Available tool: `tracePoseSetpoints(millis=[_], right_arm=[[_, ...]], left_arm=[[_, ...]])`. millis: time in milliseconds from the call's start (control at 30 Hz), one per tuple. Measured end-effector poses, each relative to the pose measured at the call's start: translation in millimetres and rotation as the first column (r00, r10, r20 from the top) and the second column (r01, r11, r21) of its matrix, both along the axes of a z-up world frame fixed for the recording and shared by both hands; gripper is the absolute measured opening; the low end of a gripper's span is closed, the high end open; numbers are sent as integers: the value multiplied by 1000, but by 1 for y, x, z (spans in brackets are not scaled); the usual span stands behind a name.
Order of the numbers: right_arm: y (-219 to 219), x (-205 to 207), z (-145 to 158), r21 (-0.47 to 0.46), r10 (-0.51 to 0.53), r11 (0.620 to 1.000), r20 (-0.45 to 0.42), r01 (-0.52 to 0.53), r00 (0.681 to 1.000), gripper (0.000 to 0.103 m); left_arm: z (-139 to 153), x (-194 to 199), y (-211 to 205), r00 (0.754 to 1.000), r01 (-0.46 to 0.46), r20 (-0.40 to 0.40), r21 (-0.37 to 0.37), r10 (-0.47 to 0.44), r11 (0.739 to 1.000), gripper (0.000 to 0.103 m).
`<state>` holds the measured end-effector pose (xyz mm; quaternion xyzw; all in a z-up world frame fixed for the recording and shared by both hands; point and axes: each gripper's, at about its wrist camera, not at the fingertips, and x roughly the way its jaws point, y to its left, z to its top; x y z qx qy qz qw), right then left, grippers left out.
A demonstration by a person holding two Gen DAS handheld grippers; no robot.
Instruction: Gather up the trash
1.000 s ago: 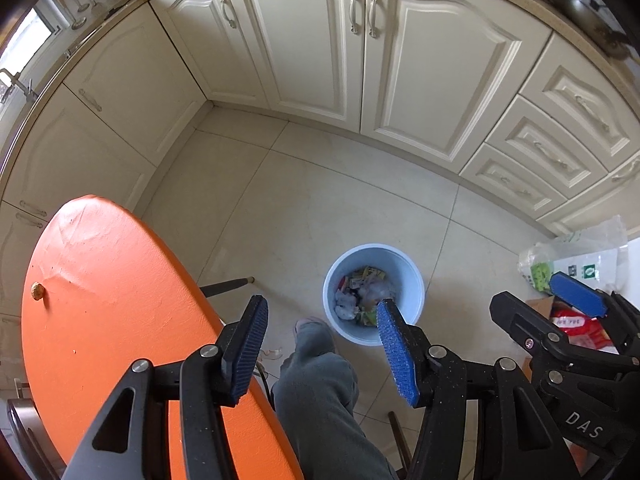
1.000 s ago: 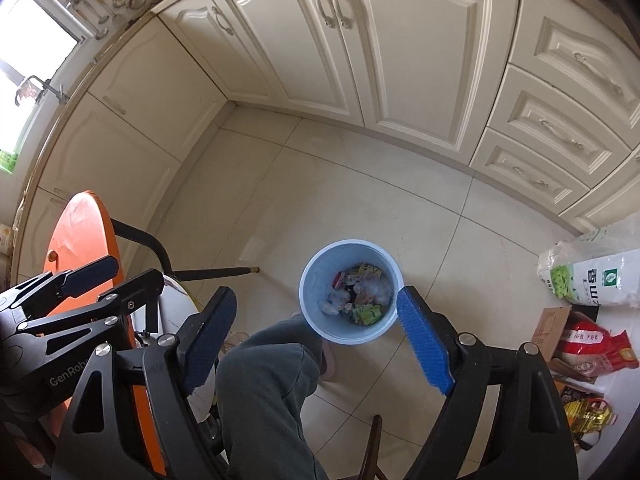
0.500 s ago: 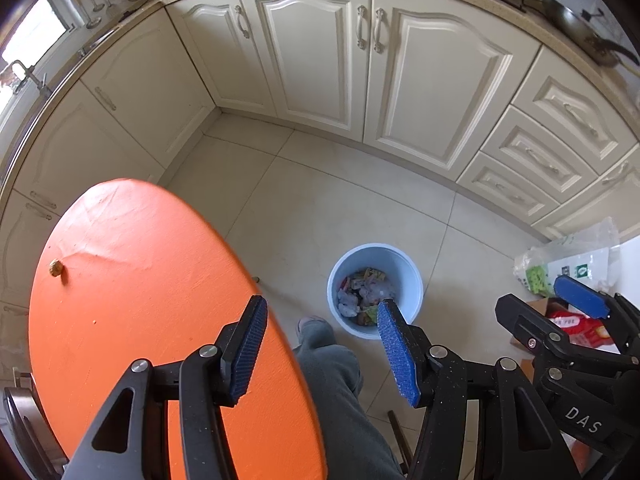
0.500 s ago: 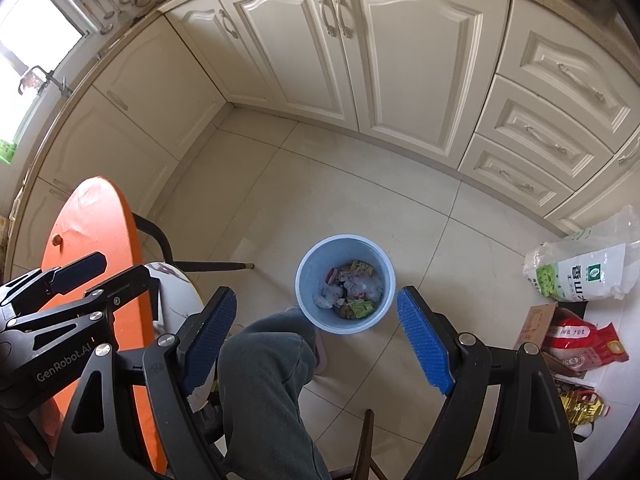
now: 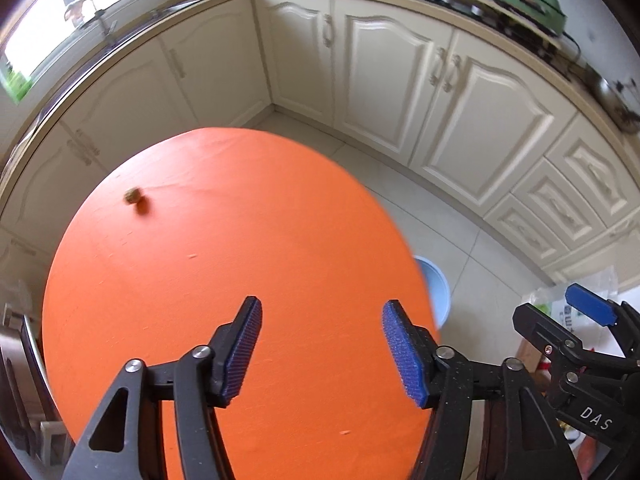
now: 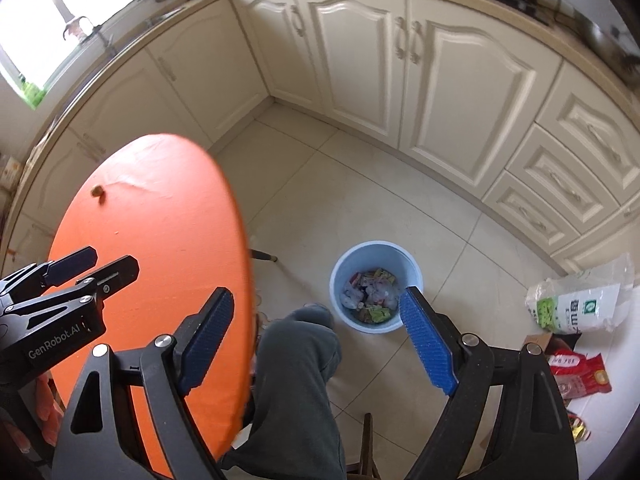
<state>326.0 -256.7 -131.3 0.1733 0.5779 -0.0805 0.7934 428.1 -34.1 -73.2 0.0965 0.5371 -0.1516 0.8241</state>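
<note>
A small brownish scrap (image 5: 135,197) lies near the far left edge of the round orange table (image 5: 224,240), also seen as a scrap (image 6: 97,191) on the table (image 6: 160,232) in the right wrist view. My left gripper (image 5: 320,336) hovers over the table's near side, its jaws opening with nothing between them. My right gripper (image 6: 316,332) hangs above the floor beside the table, jaws opening and empty. The light blue bin (image 6: 376,286) holds wrappers and crumpled paper; only its rim (image 5: 434,284) shows past the table edge in the left wrist view.
A person's knee in grey trousers (image 6: 298,364) sits between table and bin. Cream cabinets (image 6: 420,92) line the back. A white bag (image 6: 580,304) and red packets (image 6: 576,372) lie on the floor at right. A chair leg (image 6: 264,256) pokes out under the table.
Both grippers rose and swung left; the left one now hovers over the orange table instead of the bin. The table fills more of each view. The jaws of both stand wider.
</note>
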Motion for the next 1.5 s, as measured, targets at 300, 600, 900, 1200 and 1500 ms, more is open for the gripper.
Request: tracePoseSetpoints(millis=[300, 600, 900, 1200, 1500], right_arm=[[97, 63, 11, -41, 170, 985, 4, -170, 985, 89], [210, 150, 6, -90, 386, 919, -1, -384, 923, 89], [288, 239, -25, -98, 499, 860, -42, -501, 865, 87], [328, 285, -67, -34, 558, 825, -110, -564, 823, 64], [347, 281, -84, -32, 588, 802, -130, -596, 798, 27]], left_arm=[[13, 15, 138, 974, -227, -18, -53, 226, 972, 66], [14, 57, 264, 897, -443, -54, -85, 440, 893, 66], [-2, 107, 338, 846, -532, -104, -92, 523, 842, 66], [-20, 153, 371, 825, -559, -166, -111, 540, 821, 66], [-29, 179, 378, 807, -585, -178, -107, 563, 804, 66]])
